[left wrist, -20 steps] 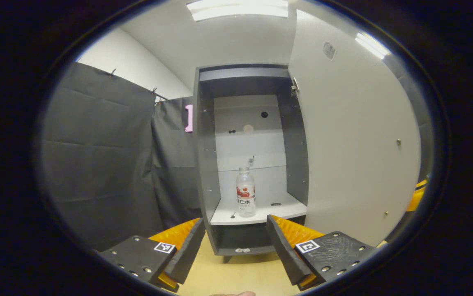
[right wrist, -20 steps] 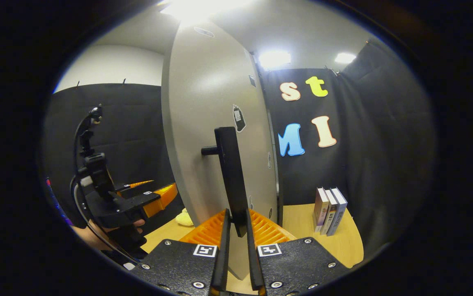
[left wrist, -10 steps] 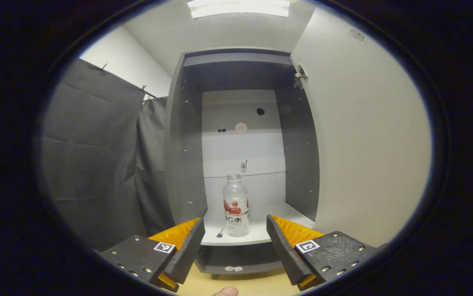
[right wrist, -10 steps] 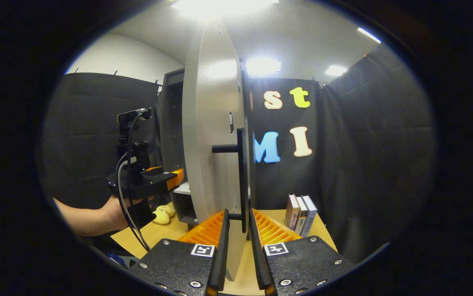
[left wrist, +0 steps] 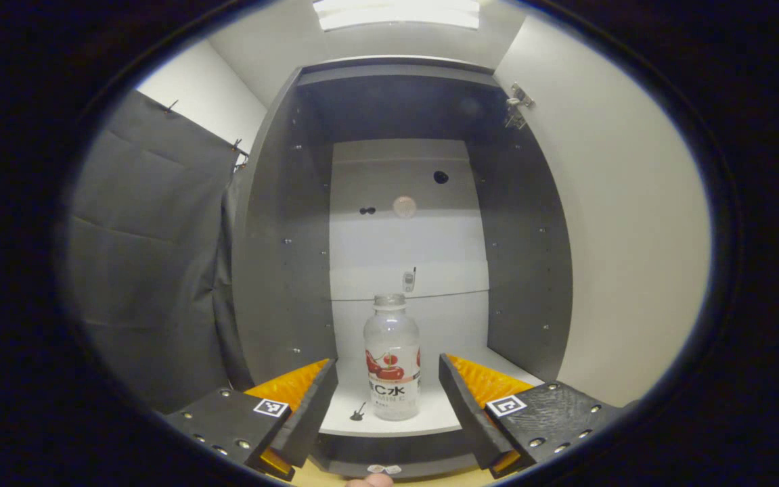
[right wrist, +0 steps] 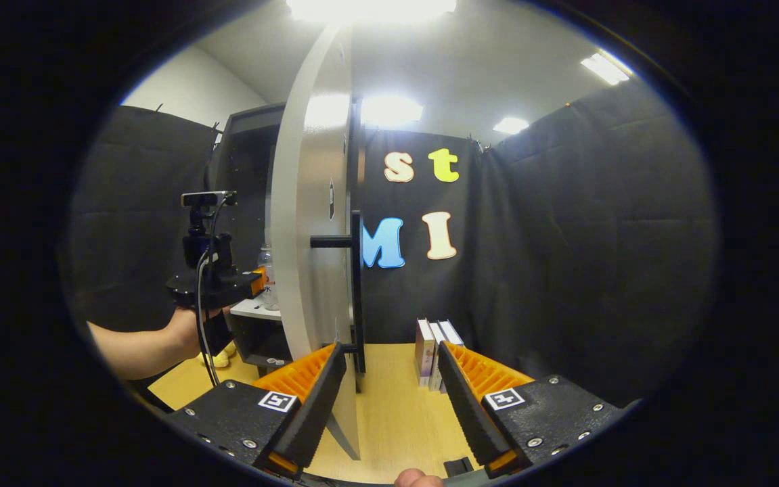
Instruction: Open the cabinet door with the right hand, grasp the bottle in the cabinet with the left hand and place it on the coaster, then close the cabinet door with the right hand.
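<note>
Black quilted cloth [right wrist: 579,223] hangs as the booth's wall on the right and back in the right gripper view, and more of it [left wrist: 152,270] drapes at the left in the left gripper view, pinned up along its top edge. Above the cloth runs a plain white wall [left wrist: 189,84]. The ceiling [right wrist: 497,61] is white, with bright rectangular light panels [right wrist: 389,111] glaring down, one long panel [left wrist: 396,13] straight overhead. Below lies a pale wooden desk [right wrist: 396,406], and a few books [right wrist: 433,352] stand upright on it against the cloth.
</note>
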The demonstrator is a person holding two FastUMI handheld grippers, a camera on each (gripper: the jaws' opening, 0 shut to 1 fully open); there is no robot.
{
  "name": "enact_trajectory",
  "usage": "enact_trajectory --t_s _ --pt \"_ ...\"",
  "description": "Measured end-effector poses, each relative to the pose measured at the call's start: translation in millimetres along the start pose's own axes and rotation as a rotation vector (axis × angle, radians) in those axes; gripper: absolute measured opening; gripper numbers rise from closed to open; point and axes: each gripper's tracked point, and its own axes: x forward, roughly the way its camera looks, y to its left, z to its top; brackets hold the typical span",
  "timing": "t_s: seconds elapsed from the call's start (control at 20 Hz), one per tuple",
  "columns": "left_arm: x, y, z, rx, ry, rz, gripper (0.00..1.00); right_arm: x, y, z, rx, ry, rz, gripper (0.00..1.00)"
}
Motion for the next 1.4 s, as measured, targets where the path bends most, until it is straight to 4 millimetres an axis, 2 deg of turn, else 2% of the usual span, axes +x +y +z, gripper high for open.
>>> enact_trajectory --t_s 0.2,0.45,0.6,0.75,0.8,1.05,1.15,1.4 --pt "35 -1 -16 0.025 0.032 0.009 0.90 1 -2 -21 0.016 0.055 -0.027 0.86" --pt "77 -1 -36 0.018 0.058 0.012 0.90 2 -2 -31 0.035 0.090 -0.068 0.86" --pt "97 4 -50 0.014 0.087 0.023 0.90 -2 -4 -26 0.022 0.079 -0.091 0.86" --pt "100 0 -53 -0.003 0.093 0.003 0.89 -3 -7 -31 0.008 0.096 -0.099 0.86" --pt "101 -4 -52 -0.006 0.101 -0.009 0.74 -4 -7 -29 0.007 0.096 -0.101 0.86" --pt "95 -3 -45 -0.001 0.072 -0.046 0.72 -3 -9 -25 0.019 0.083 -0.115 0.86" --pt "92 -4 -47 -0.001 0.061 -0.060 0.76 -2 -13 -28 0.027 0.082 -0.099 0.86" --pt "93 -2 -45 -0.002 0.033 -0.050 0.72 -1 -23 -32 0.006 0.081 -0.083 0.86"
